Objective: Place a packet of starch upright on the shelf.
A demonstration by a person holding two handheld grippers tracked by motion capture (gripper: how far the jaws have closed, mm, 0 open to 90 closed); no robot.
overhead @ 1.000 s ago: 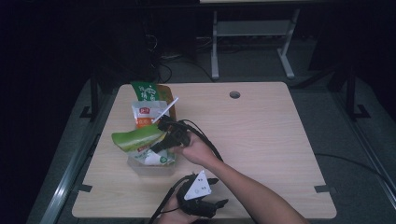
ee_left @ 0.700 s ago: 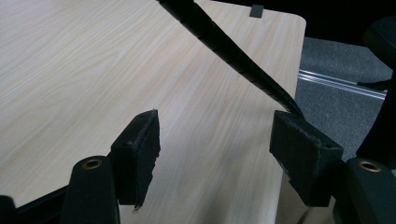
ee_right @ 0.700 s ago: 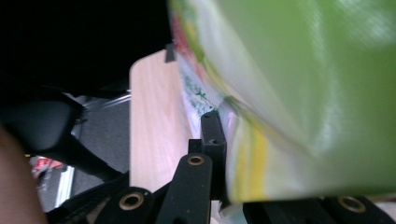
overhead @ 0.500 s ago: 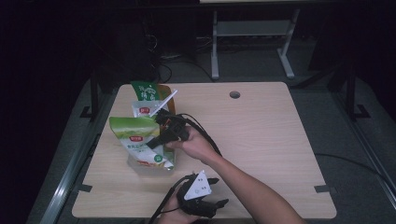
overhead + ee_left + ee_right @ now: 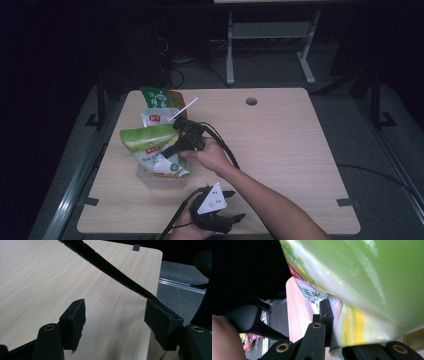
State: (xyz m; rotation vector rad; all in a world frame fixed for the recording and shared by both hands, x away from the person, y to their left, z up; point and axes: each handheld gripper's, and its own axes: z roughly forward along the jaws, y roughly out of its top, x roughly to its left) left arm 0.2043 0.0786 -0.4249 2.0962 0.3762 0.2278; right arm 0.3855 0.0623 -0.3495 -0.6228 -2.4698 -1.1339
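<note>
Both grippers black plastic. Left gripper carries a grey three-cornered plate with small dots; square foam-faced pads, brass-coloured screw at each jaw base. Black ribbed cable. Right gripper same build. Forearms bare, no sleeves.

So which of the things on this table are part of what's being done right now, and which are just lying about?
In the job:
right gripper, shut on the green bag
green bag

Lying about:
white packet
green and orange packet
left gripper, jaws open, nothing between them
</note>
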